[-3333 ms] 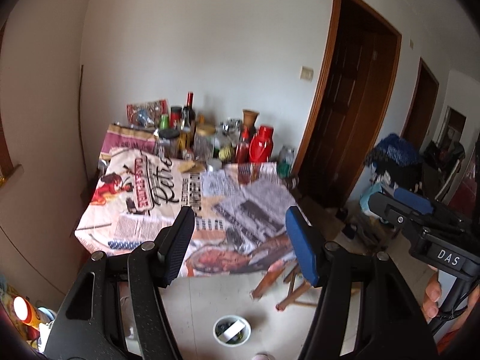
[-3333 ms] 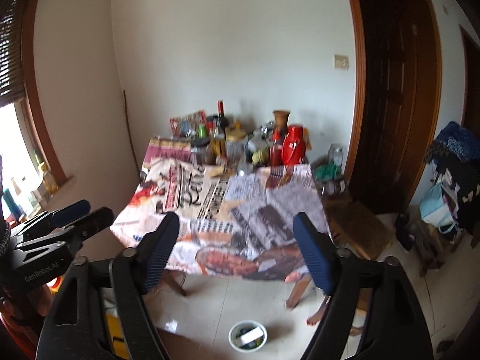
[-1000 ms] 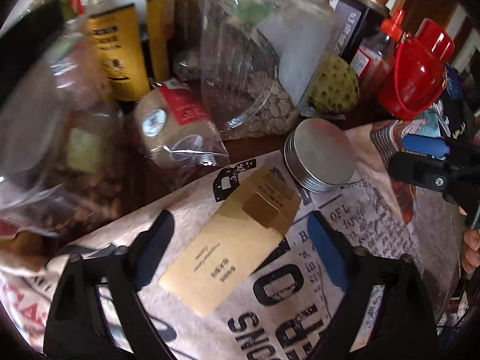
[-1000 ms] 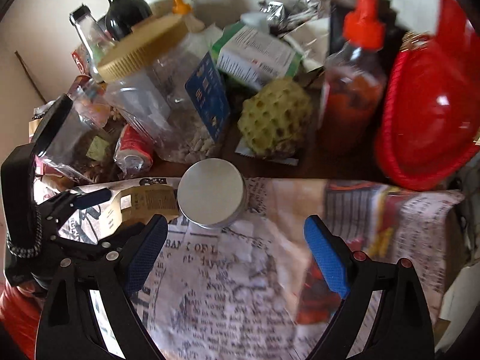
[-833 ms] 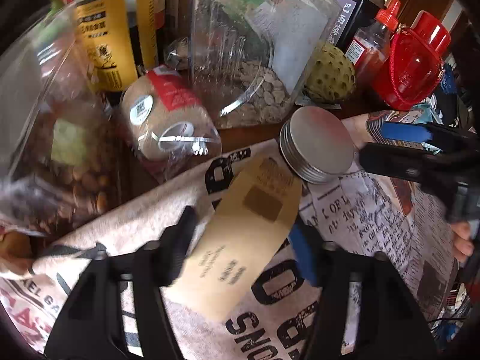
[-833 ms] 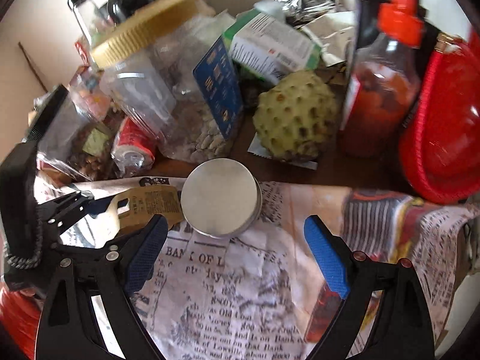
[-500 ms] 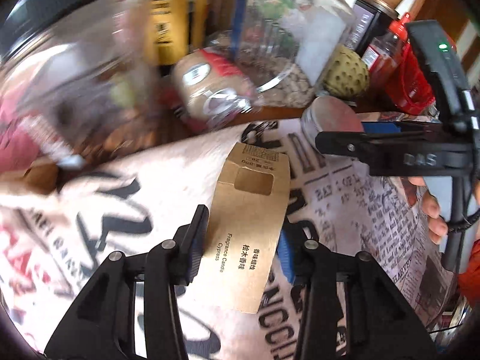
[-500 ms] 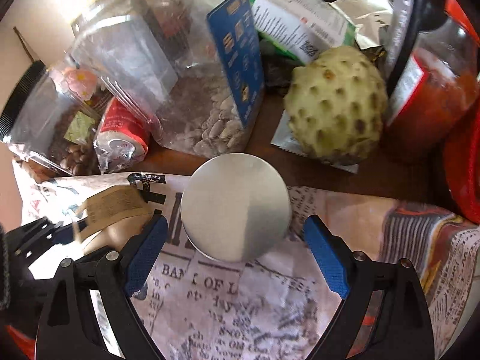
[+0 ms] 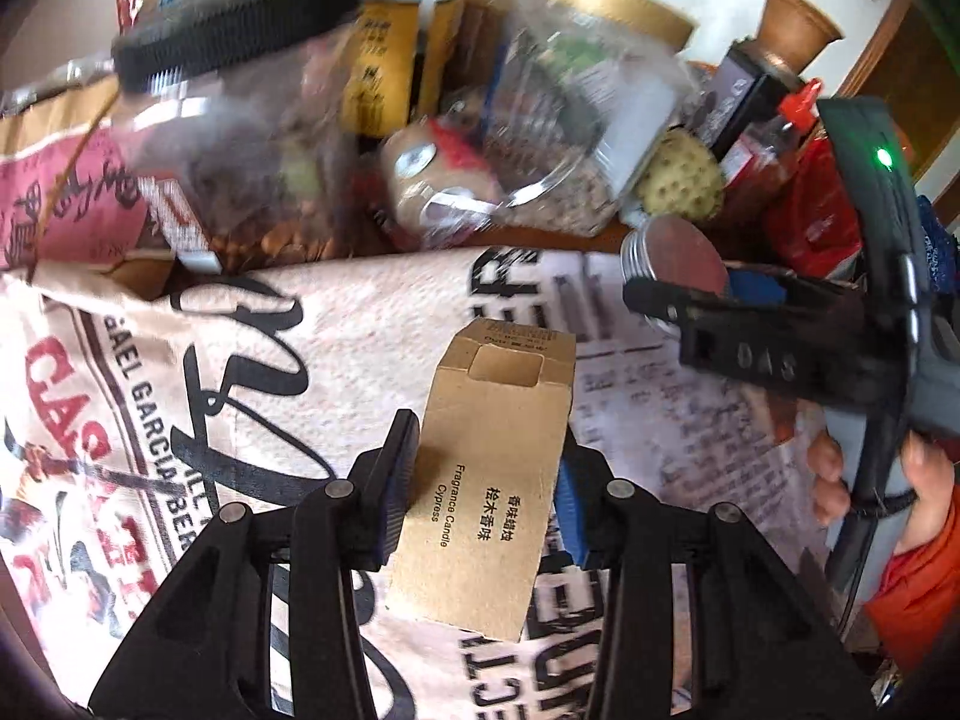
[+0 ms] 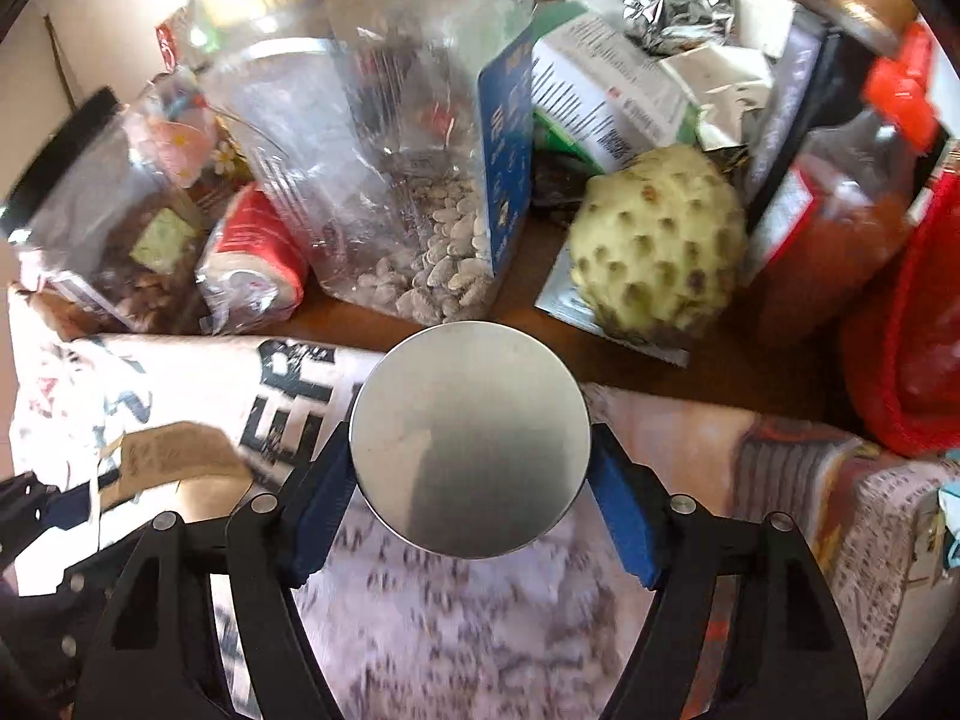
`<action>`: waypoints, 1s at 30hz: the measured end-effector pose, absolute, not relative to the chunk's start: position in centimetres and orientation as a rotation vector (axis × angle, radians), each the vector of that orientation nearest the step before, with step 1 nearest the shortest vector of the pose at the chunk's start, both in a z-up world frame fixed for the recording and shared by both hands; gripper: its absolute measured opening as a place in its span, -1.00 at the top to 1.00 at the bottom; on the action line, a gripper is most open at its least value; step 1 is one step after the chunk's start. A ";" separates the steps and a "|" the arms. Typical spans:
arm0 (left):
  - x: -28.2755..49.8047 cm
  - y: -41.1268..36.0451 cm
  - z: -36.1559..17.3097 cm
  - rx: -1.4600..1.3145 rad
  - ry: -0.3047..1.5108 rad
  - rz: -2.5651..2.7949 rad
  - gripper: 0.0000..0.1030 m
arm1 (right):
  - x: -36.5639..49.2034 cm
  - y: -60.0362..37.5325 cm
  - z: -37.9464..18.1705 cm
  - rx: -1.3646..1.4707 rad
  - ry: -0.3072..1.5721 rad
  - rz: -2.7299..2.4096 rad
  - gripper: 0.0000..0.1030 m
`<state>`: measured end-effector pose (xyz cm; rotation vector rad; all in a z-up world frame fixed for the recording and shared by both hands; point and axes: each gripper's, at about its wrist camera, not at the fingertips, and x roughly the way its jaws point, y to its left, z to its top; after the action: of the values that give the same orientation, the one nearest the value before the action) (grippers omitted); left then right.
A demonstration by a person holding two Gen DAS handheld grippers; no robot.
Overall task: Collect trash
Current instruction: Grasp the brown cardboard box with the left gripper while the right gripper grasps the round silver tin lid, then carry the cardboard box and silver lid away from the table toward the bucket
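Above the printed tablecloth (image 9: 336, 324), the left gripper (image 9: 483, 480) clamps a flat brown cardboard box (image 9: 492, 468) between its pads — one pad on each long edge. The long axis of the box runs along the fingers, away from the camera, and its open flap end points toward the jars at the back of the table. In the right wrist view, the right gripper (image 10: 471, 501) is closed on a round metal tin (image 10: 469, 439), its blue pads pressing the tin's two sides; the flat lid faces up to the camera. The tin sits at the far edge of the cloth, just before a custard apple (image 10: 657, 249) and a plastic jar of seeds (image 10: 384, 168).
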<state>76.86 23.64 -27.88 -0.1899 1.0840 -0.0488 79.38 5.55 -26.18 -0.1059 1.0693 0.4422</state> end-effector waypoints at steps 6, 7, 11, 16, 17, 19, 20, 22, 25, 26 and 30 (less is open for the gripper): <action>76.2 20.7 -23.2 -0.181 0.996 -0.040 0.21 | 75.3 1.0 -20.5 -0.084 0.994 0.459 -0.40; 75.9 20.2 -22.4 -0.179 0.982 -0.036 0.21 | 74.5 0.1 -19.7 -0.077 0.980 0.464 -0.40; 73.7 17.8 -18.2 -0.183 0.913 -0.016 0.21 | 72.0 -2.9 -17.2 -0.062 0.906 0.480 -0.40; 70.1 14.1 -14.1 -0.182 0.862 0.024 0.22 | 69.0 -7.5 -14.1 -0.058 0.824 0.482 -0.40; 69.5 13.4 -13.4 -0.181 0.852 0.032 0.22 | 67.8 -8.8 -13.2 -0.048 0.809 0.488 -0.40; 67.1 11.3 -11.6 -0.175 0.815 0.058 0.22 | 67.0 -10.3 -12.7 -0.035 0.785 0.503 -0.40; 65.9 10.3 -10.9 -0.176 0.797 0.073 0.22 | 66.0 -11.2 -12.1 -0.032 0.767 0.510 -0.40; 63.7 8.7 -9.7 -0.177 0.768 0.103 0.22 | 64.4 -12.2 -11.5 -0.033 0.740 0.526 -0.40; 60.7 6.3 -8.4 -0.171 0.731 0.155 0.23 | 62.0 -13.9 -10.7 -0.042 0.711 0.554 -0.40; 59.7 5.5 -8.0 -0.167 0.717 0.169 0.23 | 61.3 -14.2 -10.6 -0.048 0.705 0.561 -0.40; 56.3 3.5 -6.1 -0.172 0.666 0.187 0.23 | 58.4 -15.8 -9.5 -0.067 0.670 0.580 -0.40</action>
<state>56.26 3.47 -6.15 -0.1715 0.6659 0.1874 58.39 -15.76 -9.54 -0.0674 0.6699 0.5801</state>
